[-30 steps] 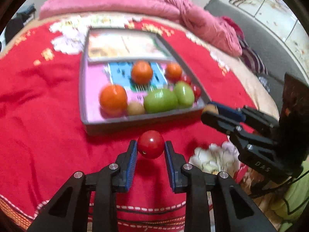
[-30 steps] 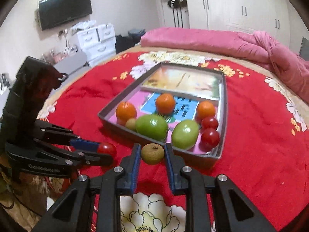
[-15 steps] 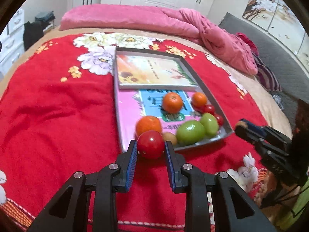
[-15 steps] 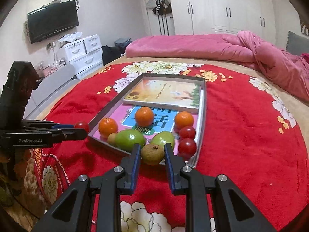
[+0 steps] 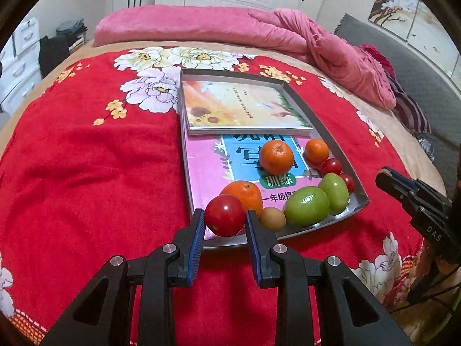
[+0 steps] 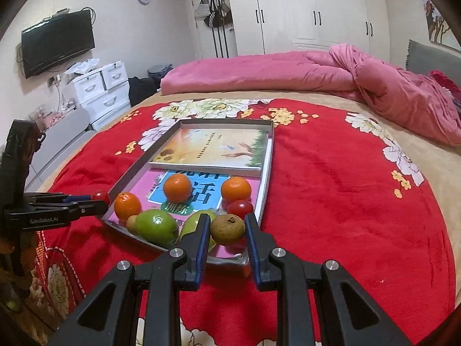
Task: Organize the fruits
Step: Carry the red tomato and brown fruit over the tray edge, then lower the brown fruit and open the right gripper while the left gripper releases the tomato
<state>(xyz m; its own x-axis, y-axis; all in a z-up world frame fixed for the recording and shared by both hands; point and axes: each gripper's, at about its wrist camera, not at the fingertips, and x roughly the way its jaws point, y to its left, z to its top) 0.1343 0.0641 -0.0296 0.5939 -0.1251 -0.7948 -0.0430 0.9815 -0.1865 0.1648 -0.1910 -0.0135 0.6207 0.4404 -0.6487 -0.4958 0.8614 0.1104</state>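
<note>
Both grippers have closed on the tray [image 5: 357, 190]: left gripper [image 5: 225, 220] grasps a tomato [image 5: 224, 219], right gripper [image 6: 225, 227] a longan [image 6: 227, 229]; release low, inside its rim.

The pink book [image 5: 201, 170] is being partly covered by the sunflower book [image 5: 242, 106]; its title is being hidden by oranges [image 5: 276, 157].

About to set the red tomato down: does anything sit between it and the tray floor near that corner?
Partly. The red tomato in the left hand-held gripper sits near the tray corner, with an orange and small brown fruit close beside it.
</note>
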